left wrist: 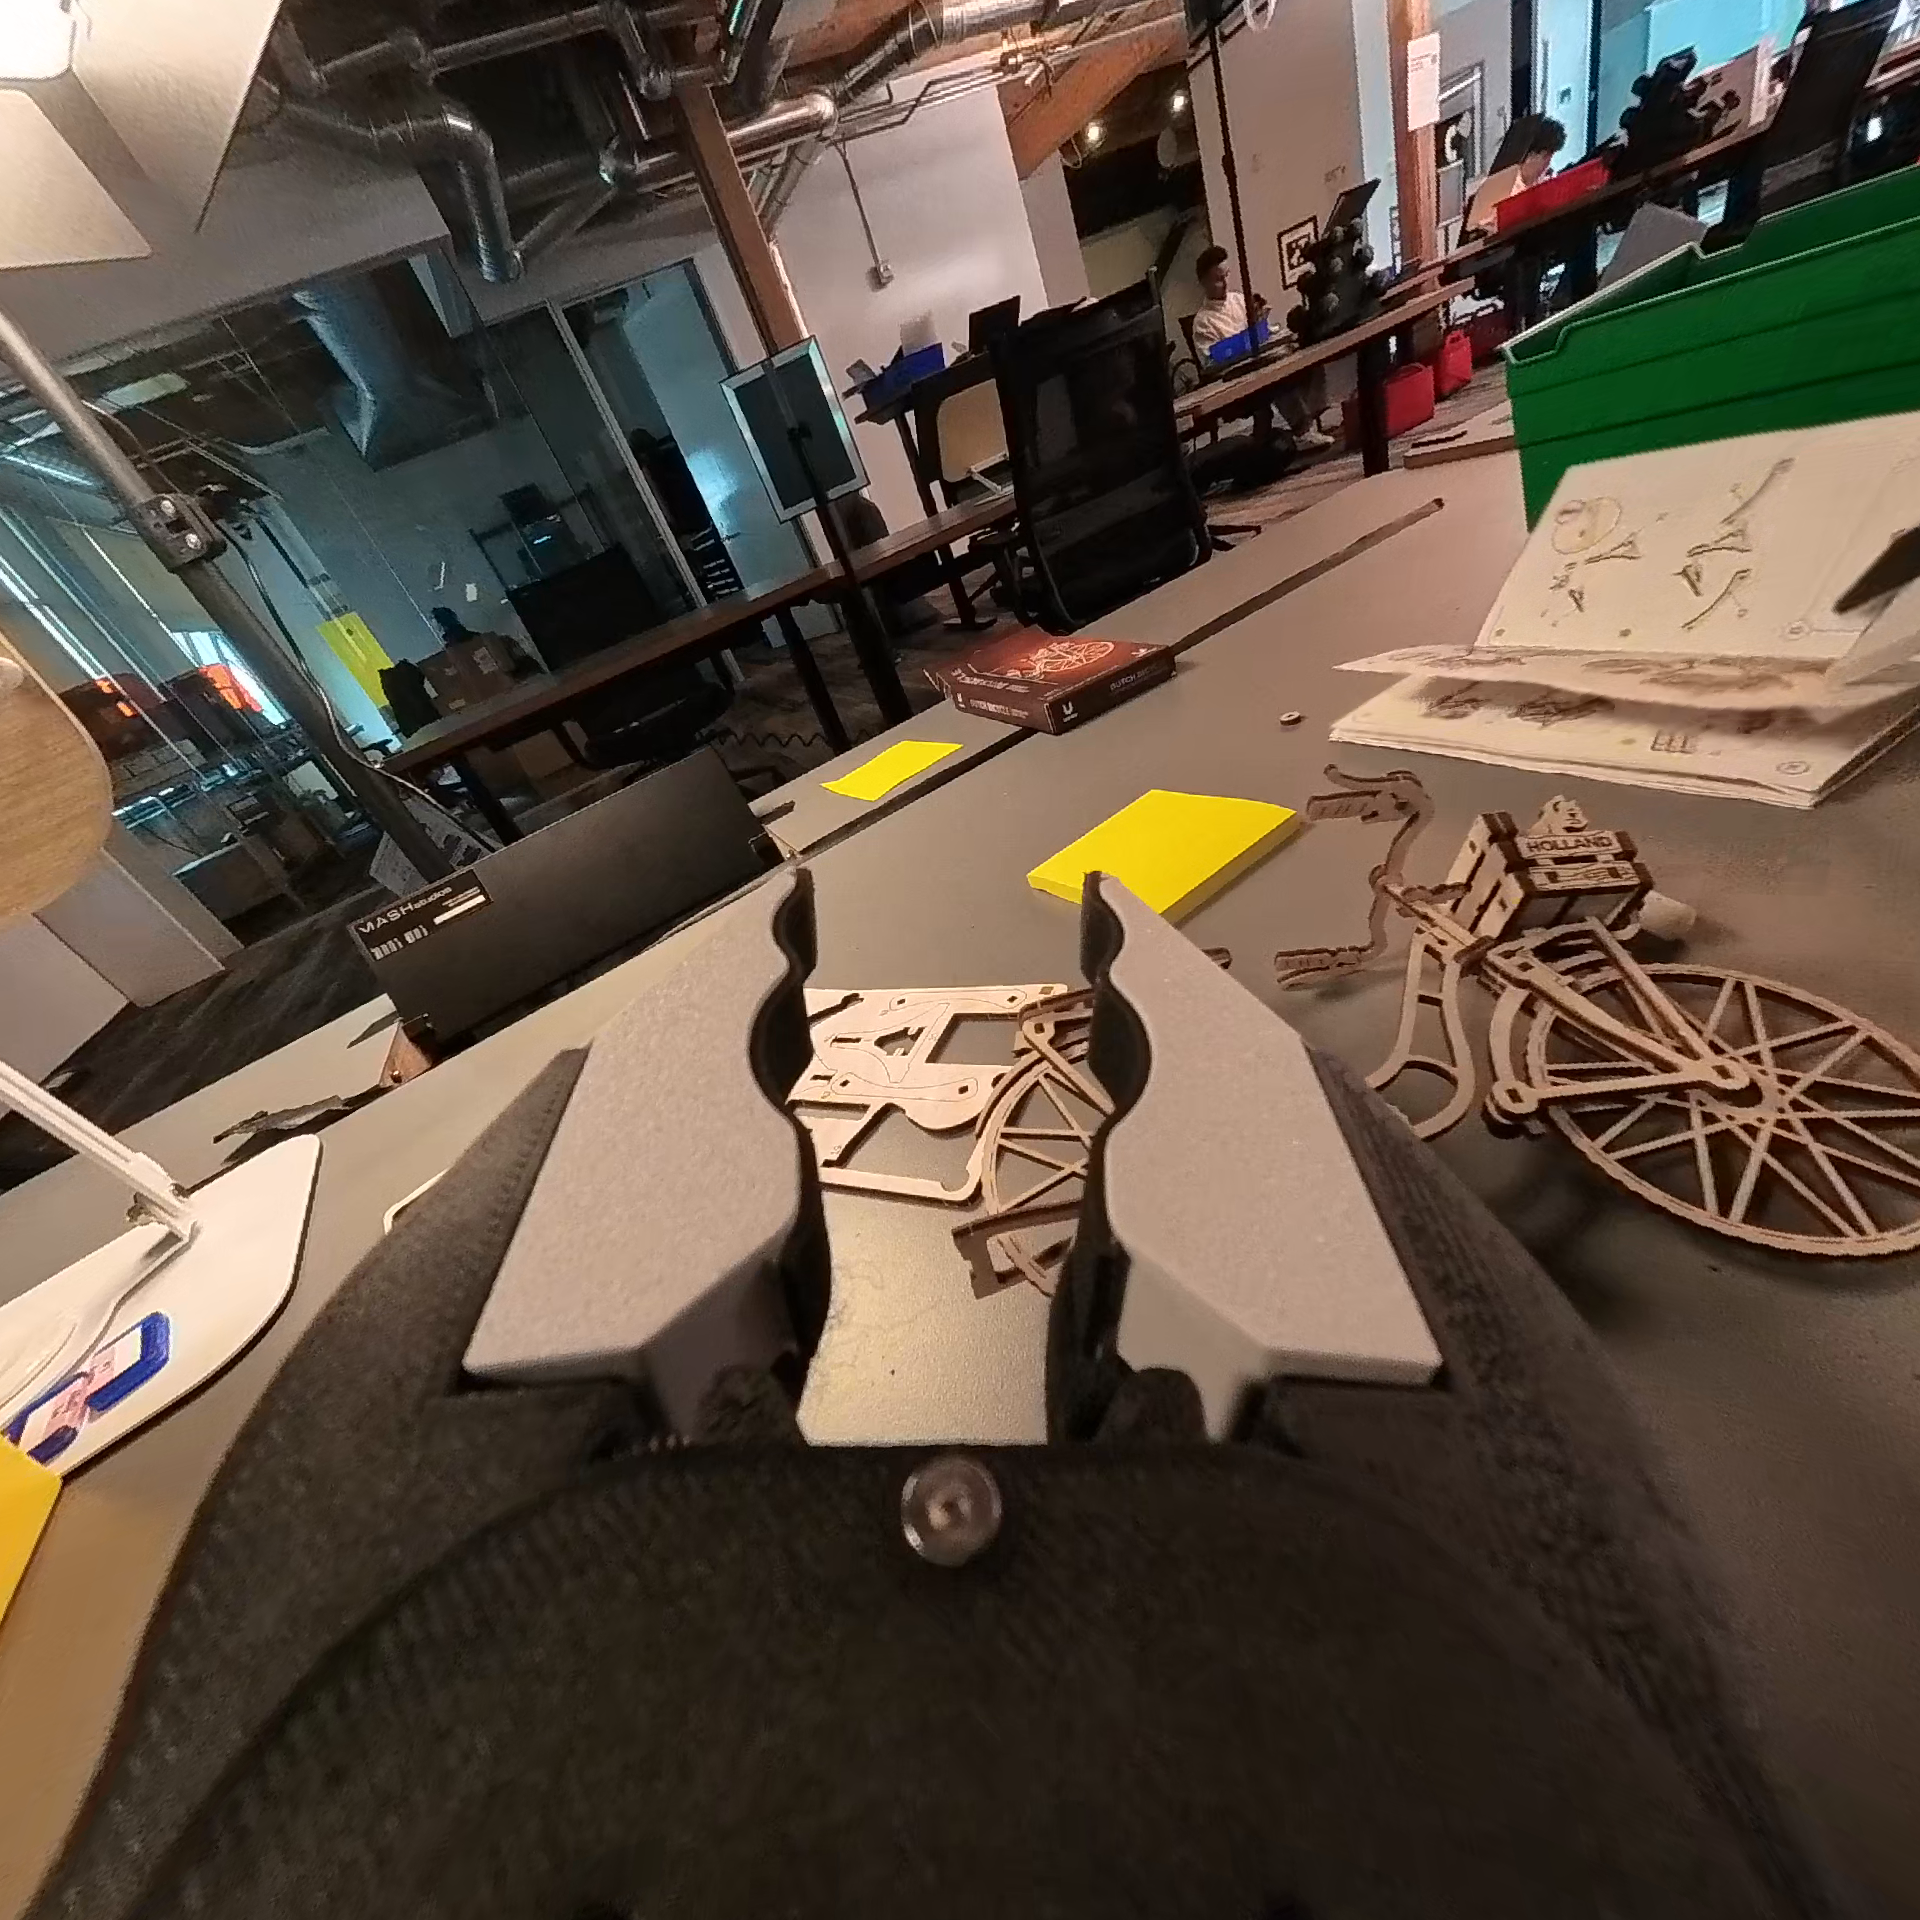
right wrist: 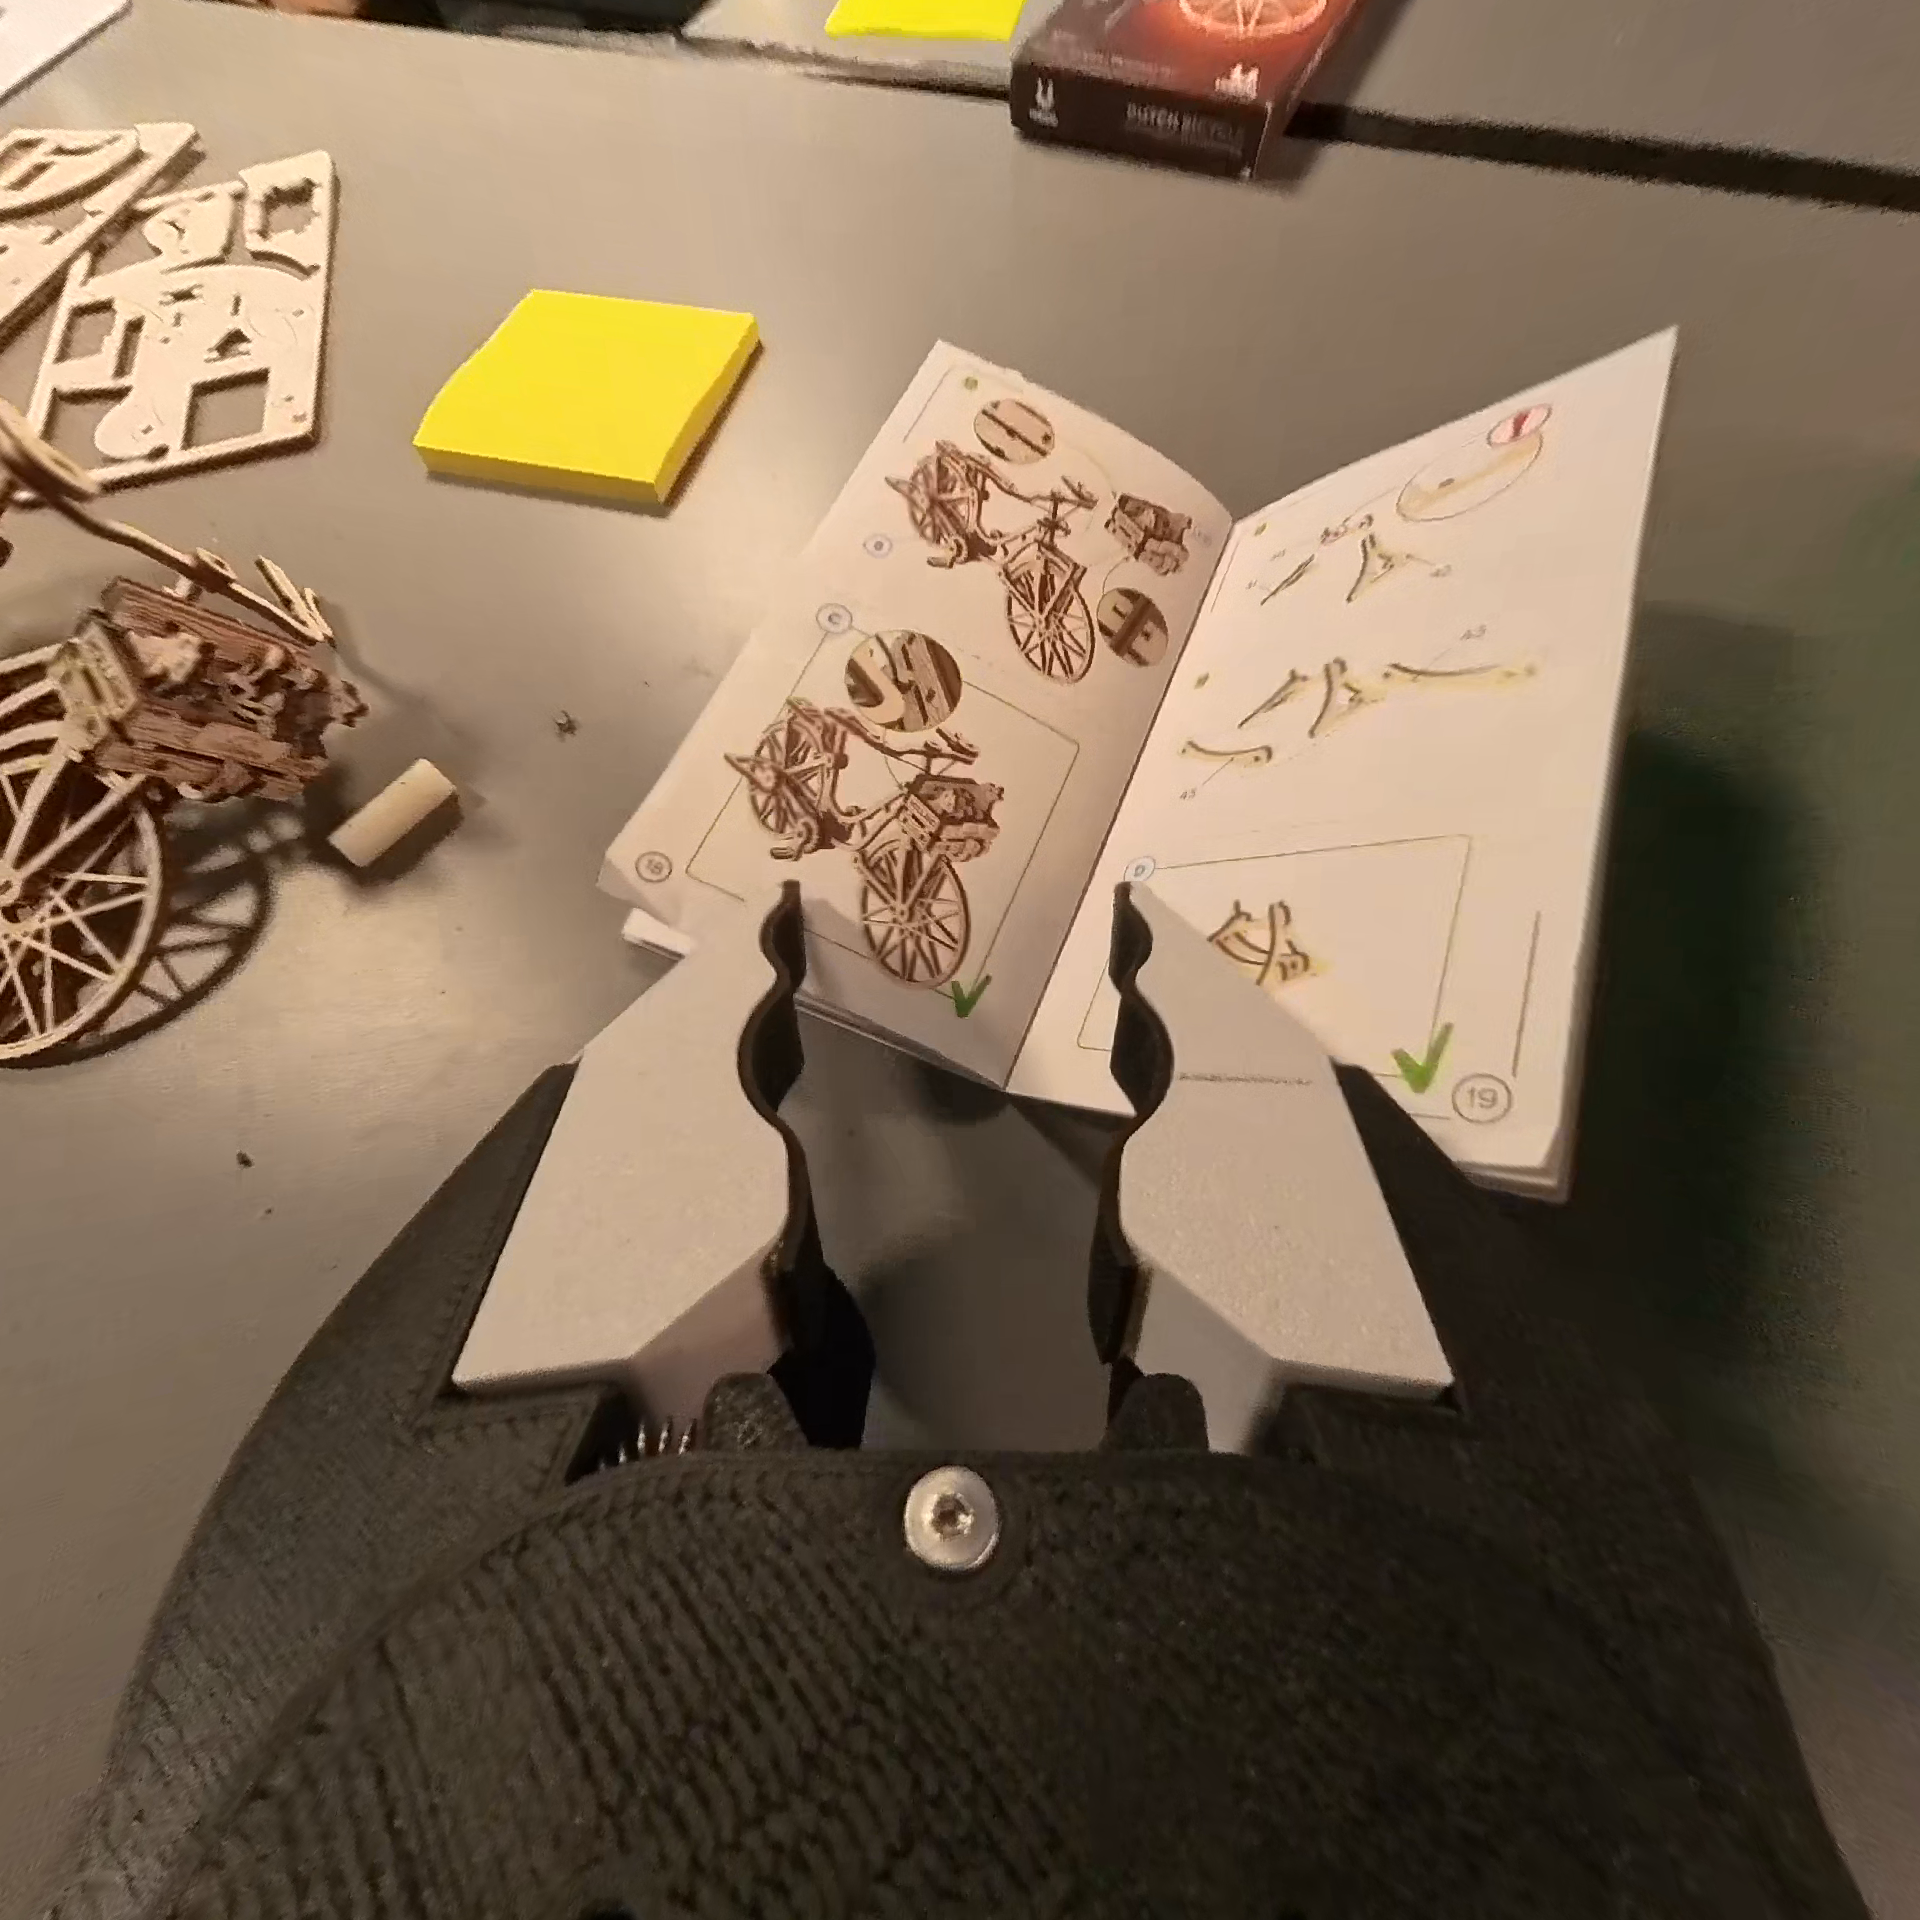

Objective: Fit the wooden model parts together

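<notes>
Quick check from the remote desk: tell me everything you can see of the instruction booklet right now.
The instruction booklet lies open on the grey table, its two white paper pages raised in a shallow V about the centre fold. Both pages carry printed drawings of the wooden bicycle and its parts, with green ticks near the bottom corners. A stack of further pages shows beneath. The right gripper hovers open over its near edge, not gripping it. The yellow sticky-note pad sits apart to its left.

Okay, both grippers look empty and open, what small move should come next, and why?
Probably ease the open left gripper forward and down onto the loose wooden wheel-and-frame piece lying flat between its fingers. The open right gripper only hovers over the open paper instruction booklet, and the part-built wooden bicycle lies untouched.
</notes>
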A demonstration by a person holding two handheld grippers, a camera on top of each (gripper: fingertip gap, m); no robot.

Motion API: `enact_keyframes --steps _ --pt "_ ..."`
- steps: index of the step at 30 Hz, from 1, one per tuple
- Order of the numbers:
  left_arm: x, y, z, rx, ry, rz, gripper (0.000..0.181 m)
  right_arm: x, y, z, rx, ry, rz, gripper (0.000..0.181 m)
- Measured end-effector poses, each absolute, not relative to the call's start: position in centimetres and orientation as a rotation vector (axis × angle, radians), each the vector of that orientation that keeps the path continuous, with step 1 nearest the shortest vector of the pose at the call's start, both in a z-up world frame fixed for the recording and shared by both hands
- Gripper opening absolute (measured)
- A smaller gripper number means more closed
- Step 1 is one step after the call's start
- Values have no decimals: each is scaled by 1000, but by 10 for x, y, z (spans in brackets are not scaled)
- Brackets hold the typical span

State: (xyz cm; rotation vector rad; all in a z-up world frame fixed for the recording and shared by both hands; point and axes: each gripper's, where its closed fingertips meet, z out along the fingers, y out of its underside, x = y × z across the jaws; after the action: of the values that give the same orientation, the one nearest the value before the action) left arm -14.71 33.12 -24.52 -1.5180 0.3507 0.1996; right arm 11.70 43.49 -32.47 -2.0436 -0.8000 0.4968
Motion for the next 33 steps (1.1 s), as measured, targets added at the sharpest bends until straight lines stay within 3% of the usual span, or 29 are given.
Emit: enact_keyframes --steps 15,33 --pt "-146 332 -245 -1516 355 200 50 156 440 -233 -1455 -617 150 60" --pt "-146 332 -244 -1512 351 193 50 200 461 -225 -1387 -601 41 42"
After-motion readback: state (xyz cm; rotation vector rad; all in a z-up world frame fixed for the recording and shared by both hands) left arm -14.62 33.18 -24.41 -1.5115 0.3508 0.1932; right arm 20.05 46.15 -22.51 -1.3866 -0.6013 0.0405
